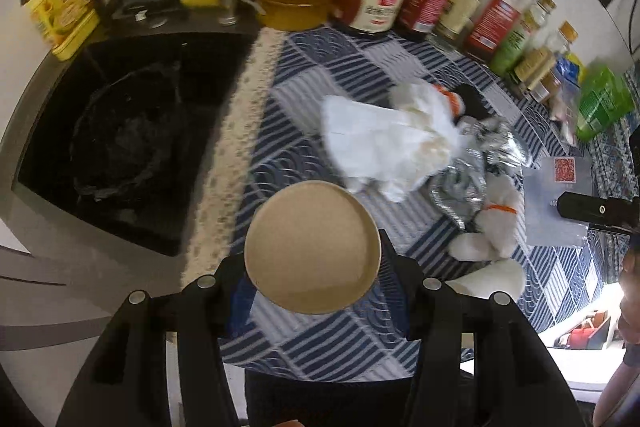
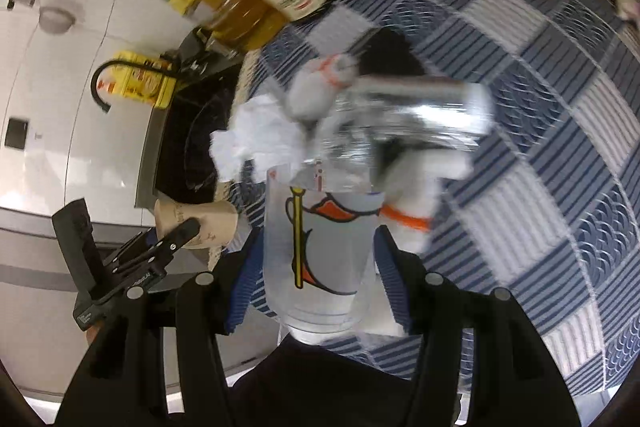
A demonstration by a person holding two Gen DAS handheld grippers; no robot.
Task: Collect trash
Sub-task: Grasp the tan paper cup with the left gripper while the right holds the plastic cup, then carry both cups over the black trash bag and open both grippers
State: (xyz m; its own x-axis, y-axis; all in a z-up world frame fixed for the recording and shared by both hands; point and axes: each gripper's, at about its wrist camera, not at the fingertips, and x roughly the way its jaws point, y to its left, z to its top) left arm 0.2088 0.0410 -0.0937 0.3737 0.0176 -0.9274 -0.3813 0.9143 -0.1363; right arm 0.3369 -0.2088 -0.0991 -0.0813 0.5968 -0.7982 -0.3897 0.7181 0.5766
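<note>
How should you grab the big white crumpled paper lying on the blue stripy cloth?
Probably from above, pinching a raised fold near the middle of the crumpled white paper. It lies loose and puffy on the cloth, so folds stick up to pinch. Foil wrapper crowds its far side, so closing on the side nearer the sink looks clearer.

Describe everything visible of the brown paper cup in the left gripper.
The brown paper cup is plain kraft-coloured card with a rolled rim; the left wrist view shows only one round end. The left gripper clamps its sides, holding it lifted over the blue patterned cloth. In the right wrist view it lies sideways, faint print on its wall.
</note>
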